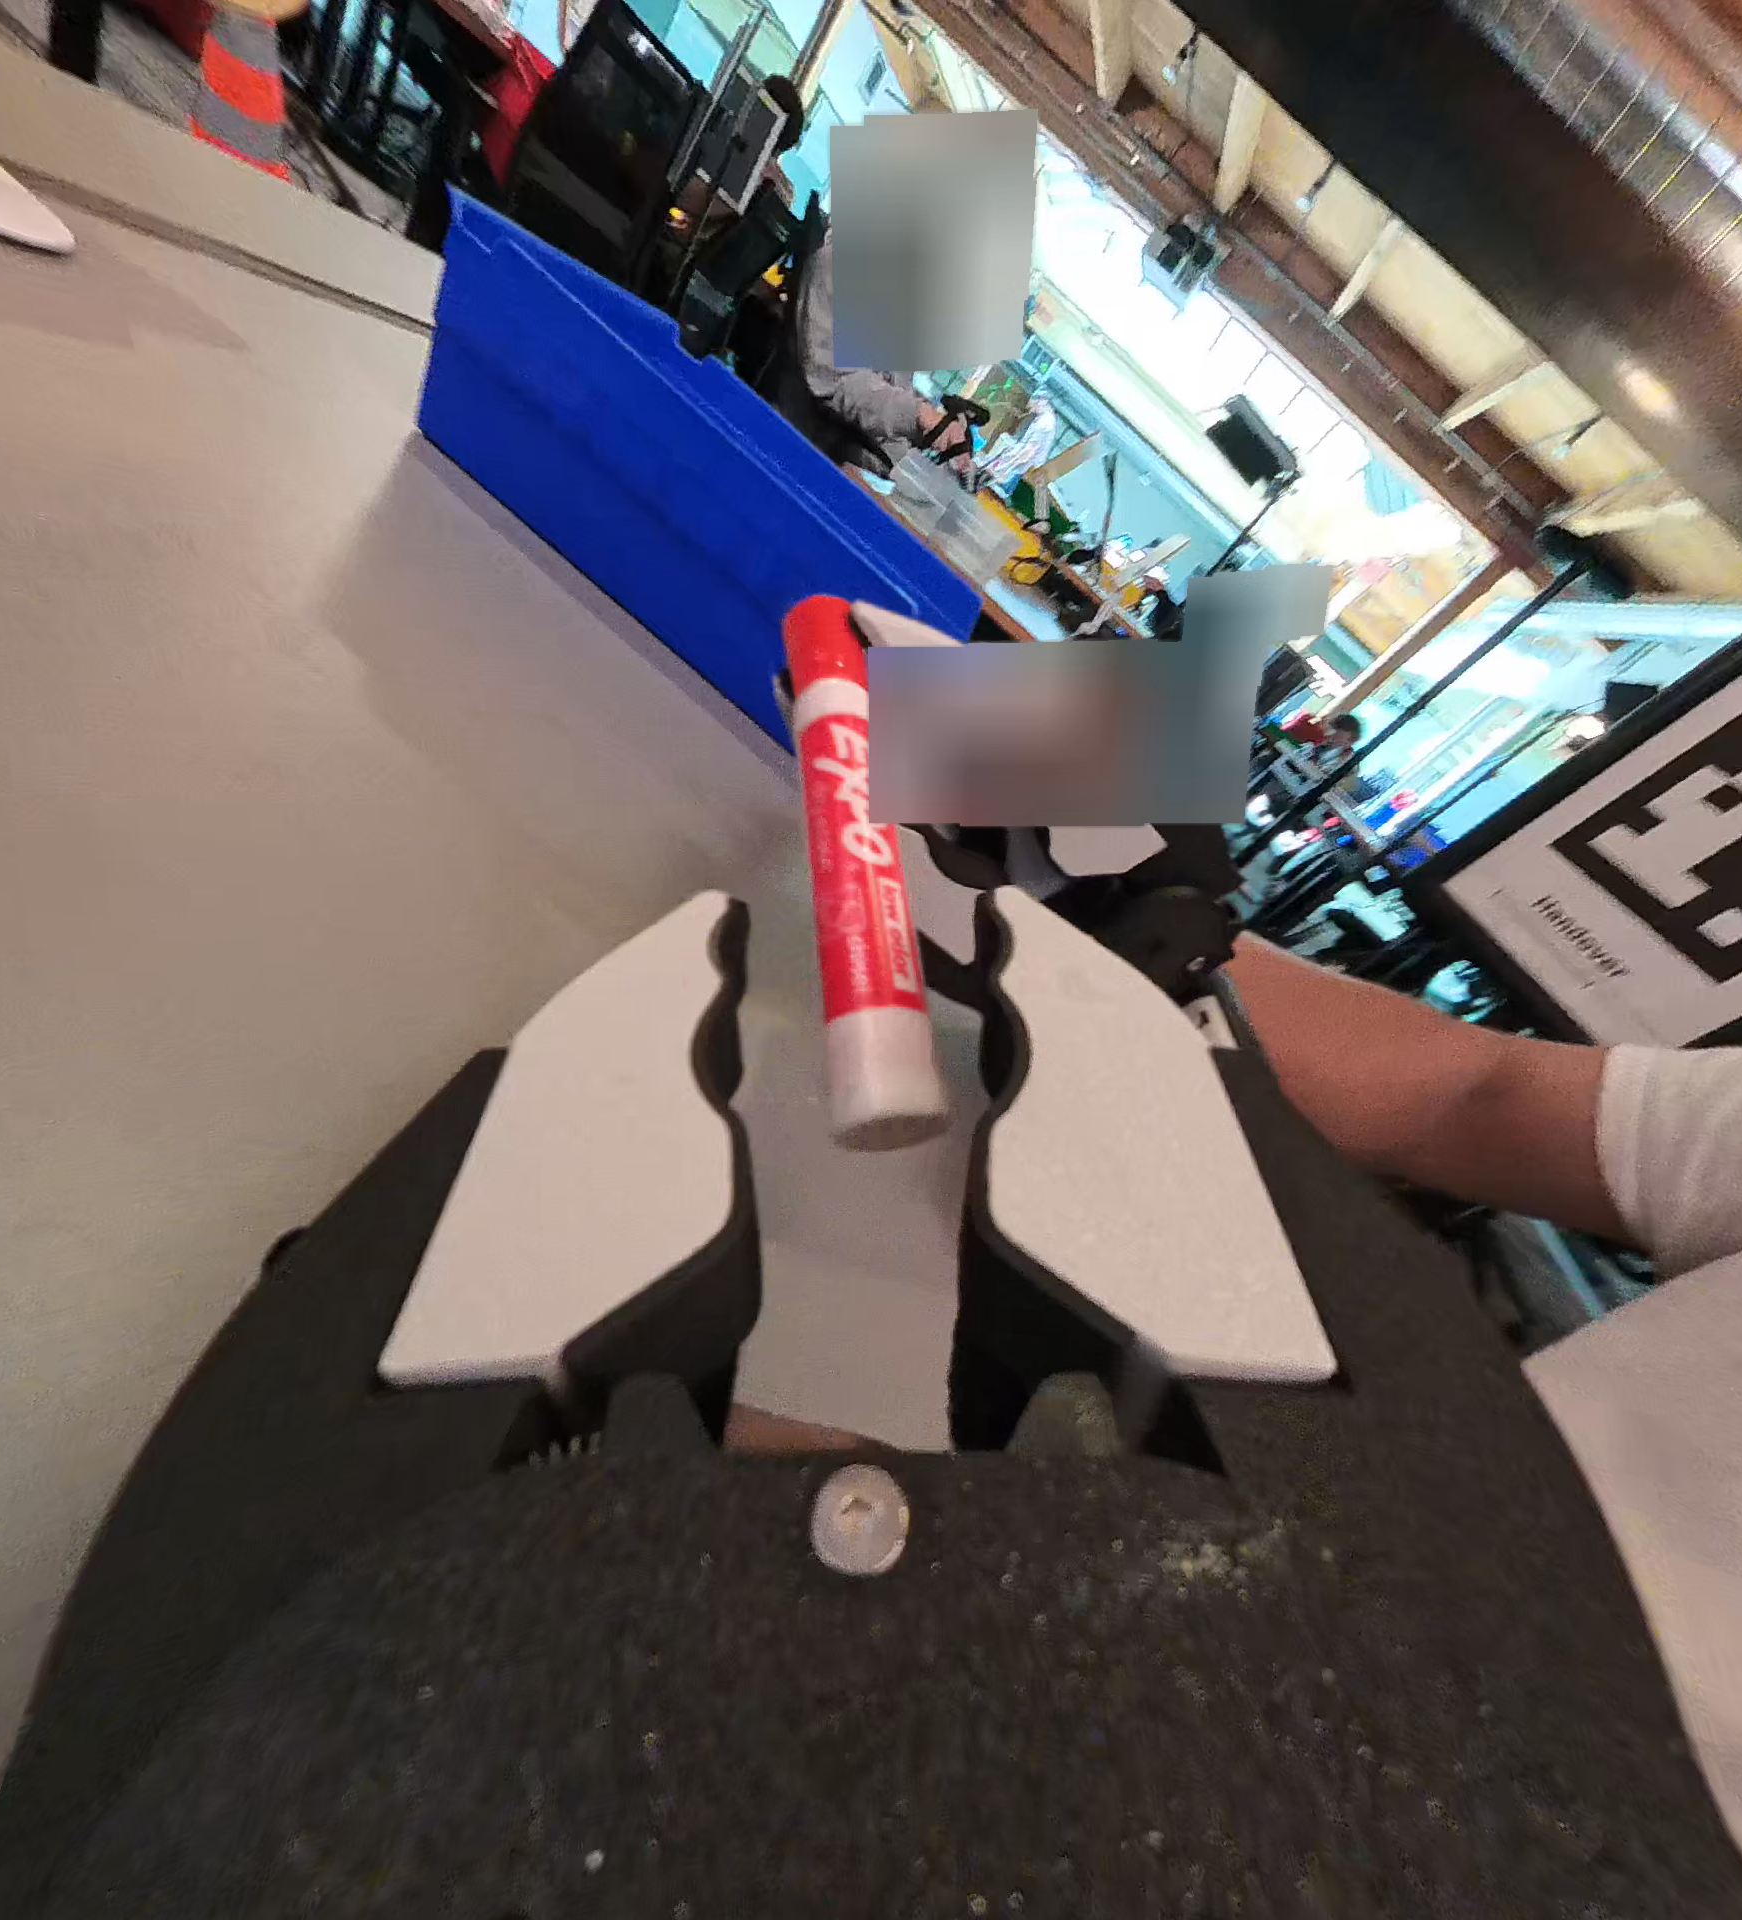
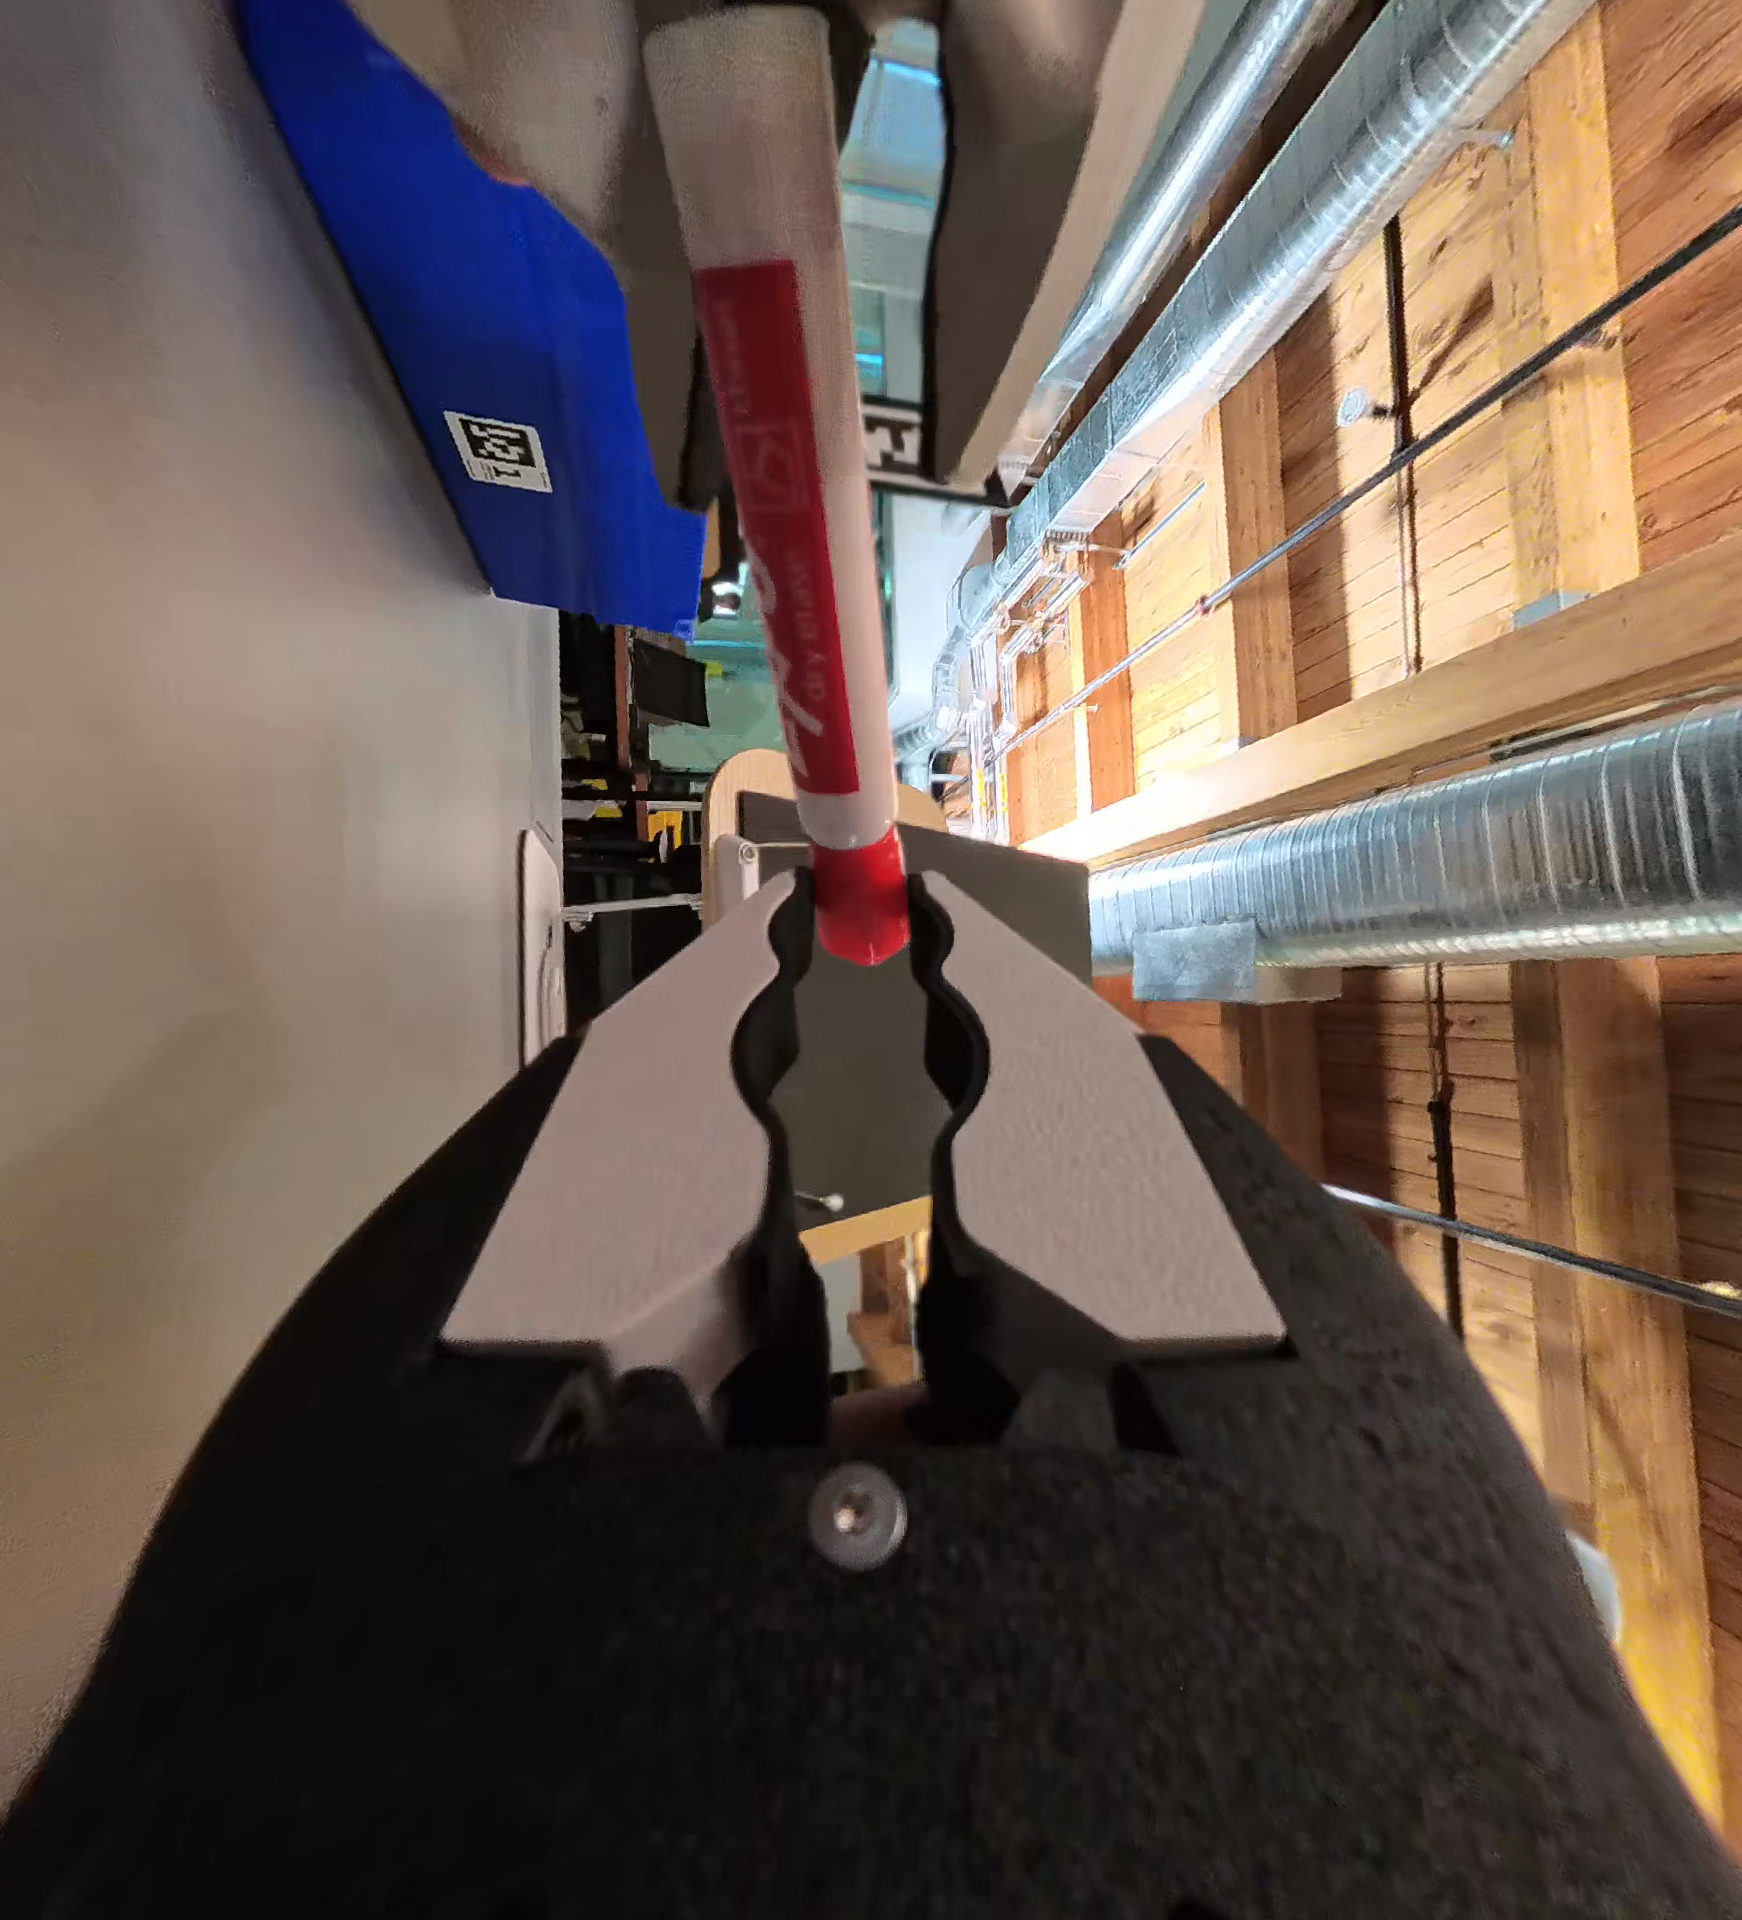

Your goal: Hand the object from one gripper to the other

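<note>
- left wrist view: the grey table [image 1: 171,727] fills the left side, with a blue bin [image 1: 638,457] standing on it farther back.
- the left gripper [image 1: 862,925] has its jaws spread apart, grasping nothing; the white butt end of the marker [image 1: 862,883] hangs in the gap between its fingers [image 1: 618,1122], touching neither one that can be seen.
- the marker's red cap is at the far end, pinched by the right gripper [image 1: 825,665], whose pale fingertips show on either side of the cap; most of that gripper is behind a blurred patch.
- to the right, a forearm [image 1: 1418,1091] in a white sleeve reaches in, and a black-and-white marker board [image 1: 1677,873] stands beyond it.
- right wrist view: the table [image 2: 119,831] runs down the left edge, the blue bin [image 2: 493,343] on it bearing a small square tag.
- the right gripper [image 2: 859,904] is clenched on the red cap of the marker [image 2: 805,540], which points away from the camera.
- on the right, silver ducts [image 2: 1469,883] and wooden planking.
</note>
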A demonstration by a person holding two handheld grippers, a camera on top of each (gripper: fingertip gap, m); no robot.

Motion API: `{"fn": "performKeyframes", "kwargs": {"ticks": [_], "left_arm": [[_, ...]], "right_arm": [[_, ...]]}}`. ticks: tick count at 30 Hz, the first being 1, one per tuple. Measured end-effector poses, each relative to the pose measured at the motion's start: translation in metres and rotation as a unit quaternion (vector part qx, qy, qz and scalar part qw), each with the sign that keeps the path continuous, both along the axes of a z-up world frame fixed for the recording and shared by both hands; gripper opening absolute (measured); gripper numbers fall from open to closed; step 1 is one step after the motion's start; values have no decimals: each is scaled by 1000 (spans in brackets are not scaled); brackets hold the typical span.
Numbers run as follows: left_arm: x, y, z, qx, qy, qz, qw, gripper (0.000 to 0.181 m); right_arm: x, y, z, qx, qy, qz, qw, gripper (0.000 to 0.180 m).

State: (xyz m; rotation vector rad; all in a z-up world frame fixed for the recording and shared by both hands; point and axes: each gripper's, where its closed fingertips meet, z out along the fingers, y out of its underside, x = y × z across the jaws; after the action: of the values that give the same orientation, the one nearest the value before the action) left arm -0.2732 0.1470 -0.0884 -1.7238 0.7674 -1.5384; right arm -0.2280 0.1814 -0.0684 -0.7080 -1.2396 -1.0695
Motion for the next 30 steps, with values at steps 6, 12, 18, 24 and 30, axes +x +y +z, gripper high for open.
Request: {"fn": "performKeyframes", "kwargs": {"ticks": [6,12,18,24,30], "left_arm": [[-16,-13,-4,15,65,-95,993,46],[-13,-54,-10,-52,64,-219,972,41],[-8,-57,-12,-53,73,-224,970,18],[-17,-27,18,-42,-27,-152,987,18],[-41,9,62,-6,-168,-29,985,19]], "right_arm": [[-27,-35,-9,52,-103,103,988,17],[-64,-65,-9,86,-134,162,974,18],[-65,-65,-10,81,-124,170,974,18],[-25,-25,-4,-67,59,111,990,37],[-34,-25,-55,-600,366,153,695,56]]}}
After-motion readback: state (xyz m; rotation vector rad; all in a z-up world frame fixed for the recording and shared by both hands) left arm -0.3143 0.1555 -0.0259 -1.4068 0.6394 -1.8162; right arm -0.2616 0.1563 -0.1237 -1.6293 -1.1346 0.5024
